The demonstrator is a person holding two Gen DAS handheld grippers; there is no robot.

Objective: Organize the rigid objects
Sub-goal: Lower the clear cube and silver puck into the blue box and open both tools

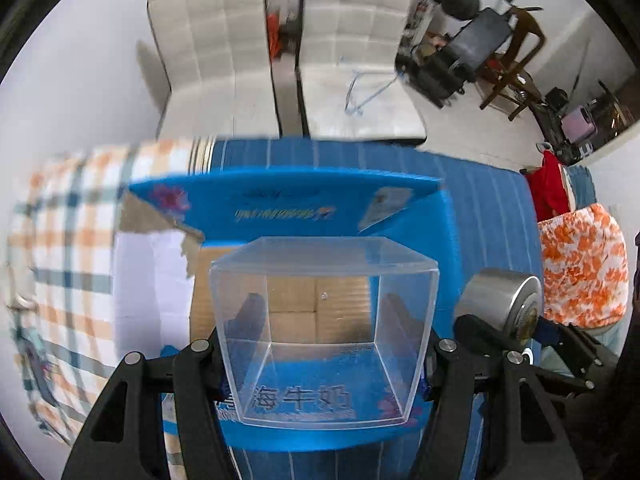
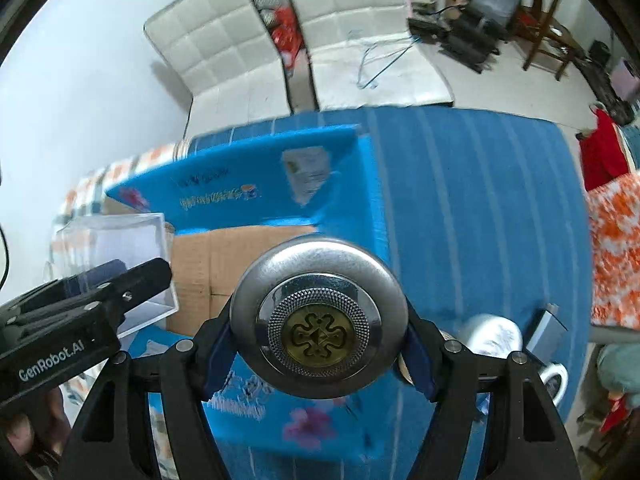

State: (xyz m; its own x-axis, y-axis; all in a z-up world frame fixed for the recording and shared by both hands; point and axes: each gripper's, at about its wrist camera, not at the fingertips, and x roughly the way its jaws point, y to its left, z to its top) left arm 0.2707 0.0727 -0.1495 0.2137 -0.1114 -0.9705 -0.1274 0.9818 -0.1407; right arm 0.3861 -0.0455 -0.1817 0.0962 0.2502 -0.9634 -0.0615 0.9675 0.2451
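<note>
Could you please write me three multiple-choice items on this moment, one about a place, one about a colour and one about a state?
1. Where is the clear plastic box?
A. On the white sofa
B. Between the left tongs, above the open carton
C. On the floor

2. What colour is the carton's outside?
A. Blue
B. Green
C. Black

3. What state are the right tongs in?
A. Open and empty
B. Shut on the white mug
C. Shut on the round metal tin

Answers:
1 B, the left wrist view shows the box's side walls between the two fingers, with the brown carton floor seen through it.
2 A, its flaps and walls are blue with printed text.
3 C, both blue pads press the tin's sides, while the white mug lies apart on the blue cloth.
</note>
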